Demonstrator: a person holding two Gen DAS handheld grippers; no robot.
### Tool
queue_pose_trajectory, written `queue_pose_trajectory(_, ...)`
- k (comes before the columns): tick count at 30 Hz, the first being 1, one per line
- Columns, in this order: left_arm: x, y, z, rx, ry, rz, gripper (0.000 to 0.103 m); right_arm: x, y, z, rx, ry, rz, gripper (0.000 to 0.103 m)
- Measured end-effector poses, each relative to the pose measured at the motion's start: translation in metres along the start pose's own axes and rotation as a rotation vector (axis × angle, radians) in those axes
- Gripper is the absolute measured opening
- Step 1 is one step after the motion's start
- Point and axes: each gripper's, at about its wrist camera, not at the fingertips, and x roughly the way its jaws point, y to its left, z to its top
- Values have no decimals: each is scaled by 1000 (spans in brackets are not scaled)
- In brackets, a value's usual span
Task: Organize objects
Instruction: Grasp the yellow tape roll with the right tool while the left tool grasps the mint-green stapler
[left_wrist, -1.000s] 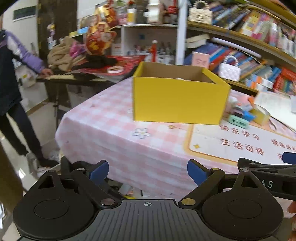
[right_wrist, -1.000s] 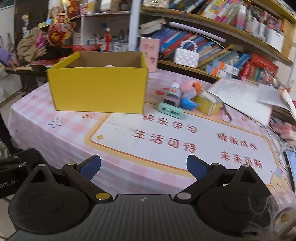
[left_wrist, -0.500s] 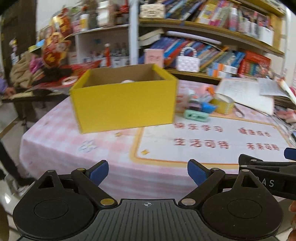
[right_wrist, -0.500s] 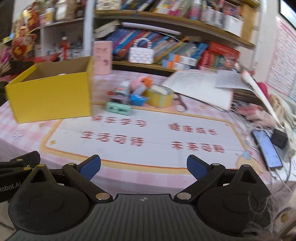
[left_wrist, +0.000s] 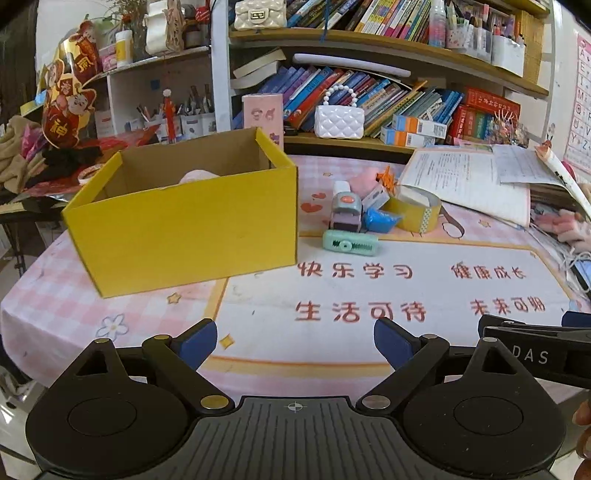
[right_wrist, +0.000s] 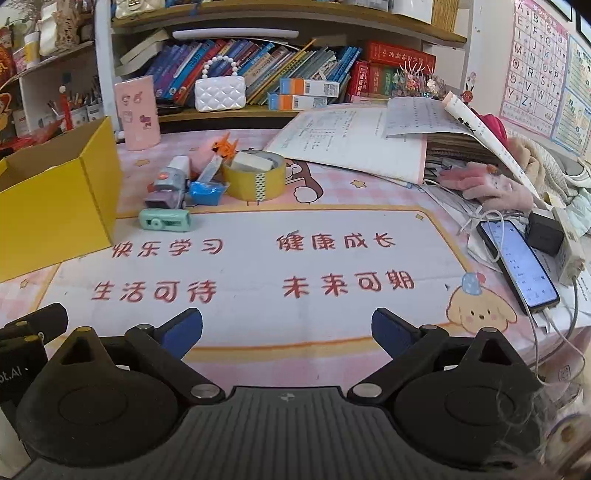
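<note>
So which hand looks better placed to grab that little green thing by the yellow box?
Probably the left gripper: in its view the green item lies nearly straight ahead, whereas for the right gripper it sits off to the left. Both are open and empty.

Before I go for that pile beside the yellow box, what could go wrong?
1. The small items are packed tight: the green stapler lies right in front of the grey stamp and blue piece, so a wide-open right hand-held gripper may knock its neighbours.
2. The tape roll holds a white block that may tip out.
3. The phone and cable lie close on the right.
</note>
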Motion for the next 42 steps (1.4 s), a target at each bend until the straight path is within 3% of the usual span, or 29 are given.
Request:
queue_pose_trajectory(8, 34, -27, 23, 28, 13, -44, 92, 35, -22, 29, 36, 30, -15, 98)
queue_pose_trajectory(18, 96, -69, 59, 67, 8, -53, 91, 80, -48, 86, 48, -15, -21, 98)
queue_pose_trajectory(24, 135, -85, 70, 84, 23, 15, 91, 100, -55, 104, -9, -35, 23, 98)
queue_pose_trajectory(34, 183, -77, 72, 42, 91, 89, 88, 119, -63, 120, -82, -63, 98, 98)
queue_pose_trajectory(35, 184, -76, 72, 29, 90, 86, 87, 120, -63, 121, -87, -65, 106, 98)
queue_pose_trajectory(37, 182, -74, 72, 14, 87, 48, 69, 124, -63, 123, -96, -59, 126, 98)
queue_pose_trajectory(42, 163, -76, 69, 23, 96, 27, 69, 138, -57, 127, -100, -30, 184, 98)
